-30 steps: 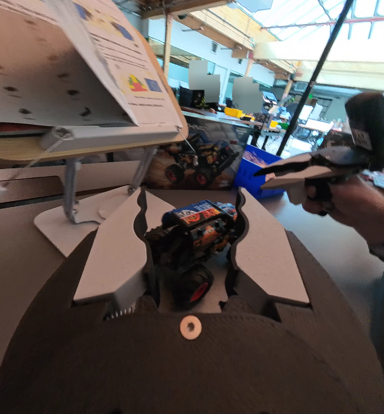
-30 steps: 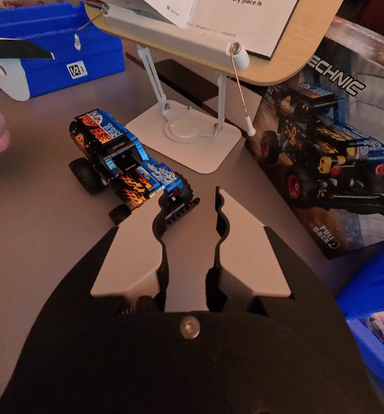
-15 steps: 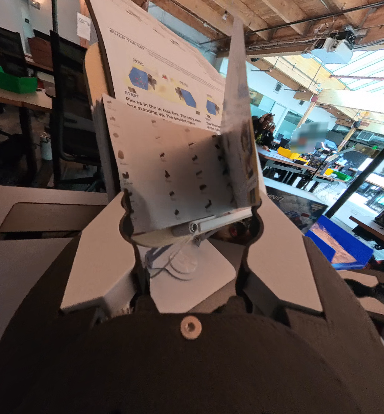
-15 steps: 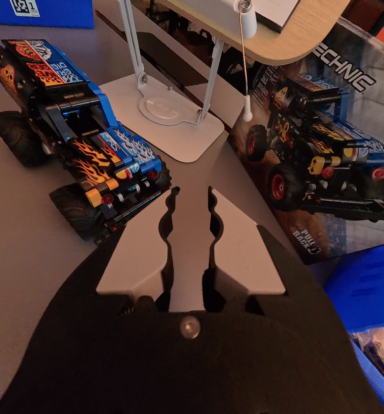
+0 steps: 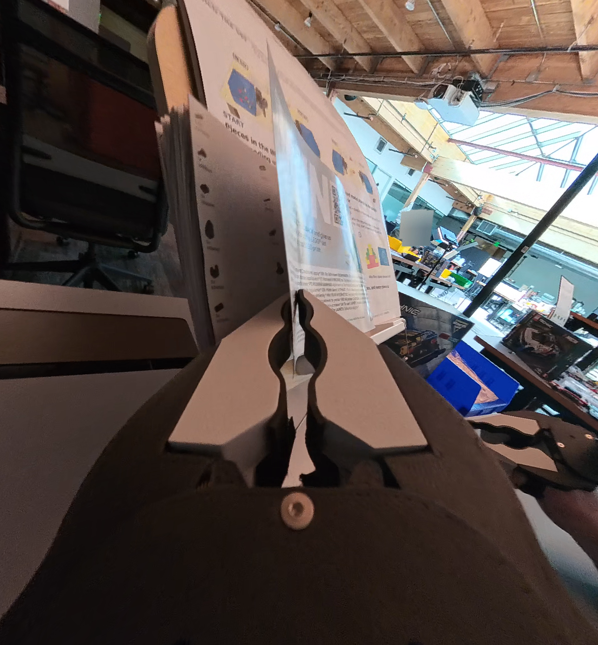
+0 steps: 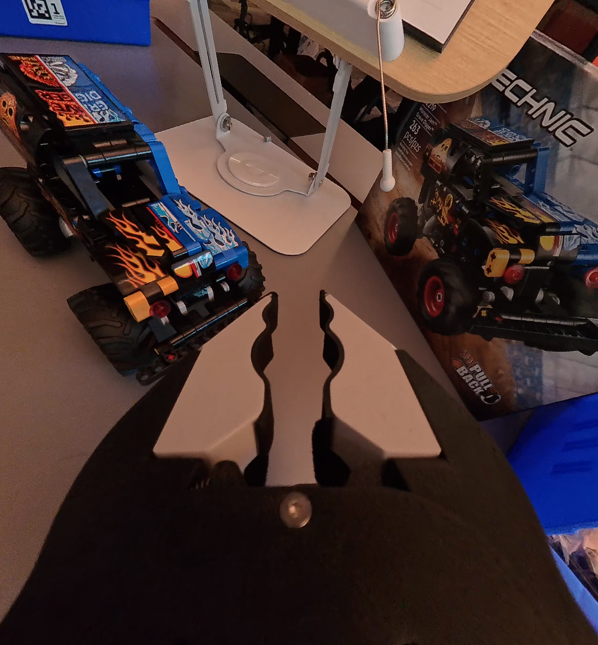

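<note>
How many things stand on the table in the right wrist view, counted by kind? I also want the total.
Toy truck: 1
Book stand: 1
Printed box: 1
Blue bins, one at the far left and one at the near right: 2
Total: 5
The right tool is open, above the table beside the truck.

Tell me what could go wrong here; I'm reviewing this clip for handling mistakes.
1. The left gripper pinches one thin page of the booklet on the stand; a hard pull could tear or crease it.
2. Tugging might tip that stand toward the toy truck beside its base.
3. The open right gripper hangs close to the truck's front and could nudge it.
</note>
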`<state>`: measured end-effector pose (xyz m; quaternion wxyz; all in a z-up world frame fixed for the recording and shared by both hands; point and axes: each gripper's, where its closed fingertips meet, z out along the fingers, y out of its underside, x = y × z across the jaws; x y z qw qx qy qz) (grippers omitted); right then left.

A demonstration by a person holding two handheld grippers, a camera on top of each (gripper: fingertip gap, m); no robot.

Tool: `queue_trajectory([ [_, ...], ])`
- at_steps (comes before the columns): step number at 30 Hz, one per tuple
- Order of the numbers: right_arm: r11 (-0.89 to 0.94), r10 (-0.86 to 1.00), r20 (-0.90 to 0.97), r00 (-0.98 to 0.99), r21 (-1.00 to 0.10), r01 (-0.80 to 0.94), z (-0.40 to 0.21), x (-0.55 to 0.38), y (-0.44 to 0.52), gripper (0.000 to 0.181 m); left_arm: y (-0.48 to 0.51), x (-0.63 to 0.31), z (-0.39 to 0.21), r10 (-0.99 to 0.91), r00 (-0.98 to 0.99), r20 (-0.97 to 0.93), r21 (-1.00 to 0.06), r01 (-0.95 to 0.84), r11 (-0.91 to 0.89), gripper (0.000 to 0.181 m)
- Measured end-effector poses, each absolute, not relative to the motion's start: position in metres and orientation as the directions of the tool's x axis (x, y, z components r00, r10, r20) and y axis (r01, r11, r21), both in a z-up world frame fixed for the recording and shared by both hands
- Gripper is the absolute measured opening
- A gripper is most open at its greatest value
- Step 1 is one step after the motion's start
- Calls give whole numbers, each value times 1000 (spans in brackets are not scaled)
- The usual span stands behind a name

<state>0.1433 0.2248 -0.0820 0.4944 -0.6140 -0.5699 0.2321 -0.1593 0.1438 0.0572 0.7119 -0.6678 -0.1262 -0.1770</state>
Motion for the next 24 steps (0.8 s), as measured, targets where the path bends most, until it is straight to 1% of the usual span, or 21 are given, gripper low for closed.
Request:
queue_trajectory([
  [2,139,928,279,247,-874,466,-81,145,226,22,138,-158,67,-105,916,388,-914,397,88,0],
  [4,141,925,282,255,-878,458,-78,146,227,21,134,-159,70,-93,919,383,-917,391,81,0],
  [6,139,924,281,261,-879,456,-77,147,228,20,132,-158,69,-120,909,400,-909,410,74,1],
  [8,137,923,281,262,-878,458,-78,148,228,20,133,-165,56,-98,890,445,-892,450,38,14],
  [9,137,923,282,262,-877,460,-79,148,228,20,132,-174,51,-60,885,462,-884,465,51,20],
  [10,139,923,284,261,-876,462,-79,148,227,20,130,-179,49,-63,874,482,-871,485,69,17],
  [13,146,921,291,258,-874,464,-79,147,226,20,130,-178,49,-155,809,567,-811,582,68,21],
  [14,148,922,292,256,-874,464,-78,147,226,20,128,-179,49,-157,804,574,-806,588,65,22],
  [17,150,921,292,256,-875,460,-77,147,225,20,121,-185,55,-77,859,506,-855,511,85,39],
  [18,148,922,290,256,-876,459,-77,147,225,20,121,-185,56,-63,866,496,-862,500,85,41],
  [20,145,923,287,254,-876,461,-78,147,225,20,121,-187,54,-56,864,500,-860,503,88,38],
  [22,146,923,289,253,-874,463,-78,147,225,20,116,-194,54,-49,845,532,-836,534,129,34],
  [23,147,923,289,254,-875,462,-78,147,225,20,111,-202,54,-14,842,539,-830,534,162,43],
  [24,147,923,288,255,-876,460,-77,147,225,20,107,-211,52,45,843,537,-834,522,176,62],
])
